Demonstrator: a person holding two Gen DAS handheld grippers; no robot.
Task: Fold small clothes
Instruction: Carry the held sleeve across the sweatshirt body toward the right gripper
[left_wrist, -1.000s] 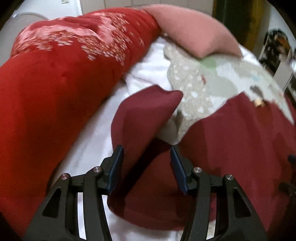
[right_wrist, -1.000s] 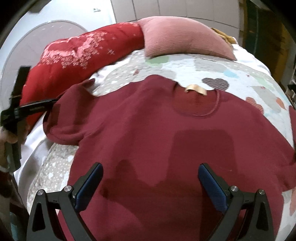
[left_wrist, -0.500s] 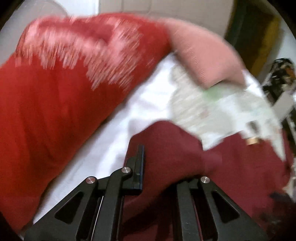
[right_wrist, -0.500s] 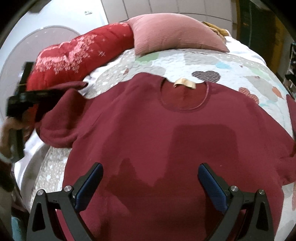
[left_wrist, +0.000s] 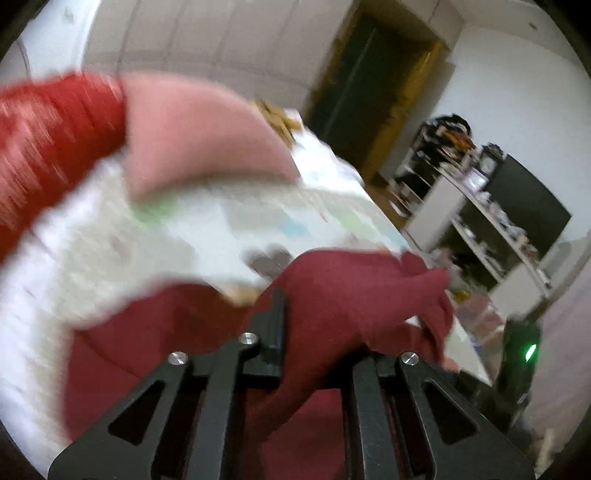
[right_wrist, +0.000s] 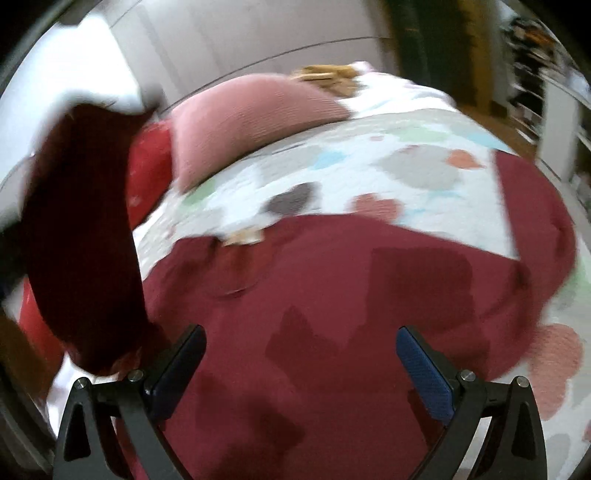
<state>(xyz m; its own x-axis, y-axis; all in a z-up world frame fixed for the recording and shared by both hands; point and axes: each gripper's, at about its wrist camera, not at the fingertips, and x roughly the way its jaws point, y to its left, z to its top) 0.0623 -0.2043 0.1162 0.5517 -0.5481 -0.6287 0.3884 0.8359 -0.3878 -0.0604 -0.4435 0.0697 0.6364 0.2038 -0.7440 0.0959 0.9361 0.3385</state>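
Sleeve-fold step: my left gripper (left_wrist: 314, 332) is clamped on the sleeve (left_wrist: 354, 295), lifted beside the sweater (right_wrist: 332, 314). My right gripper (right_wrist: 301, 363), spread empty above it. Next: lay the sleeve across the sweater.

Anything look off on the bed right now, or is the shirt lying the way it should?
One thing stands out: the maroon shirt is not flat. Its sleeve is lifted off the quilt, pinched in the shut left gripper and bunched over its fingers. The right gripper is open above the shirt's body. No spills or damage visible, though both views are blurred.
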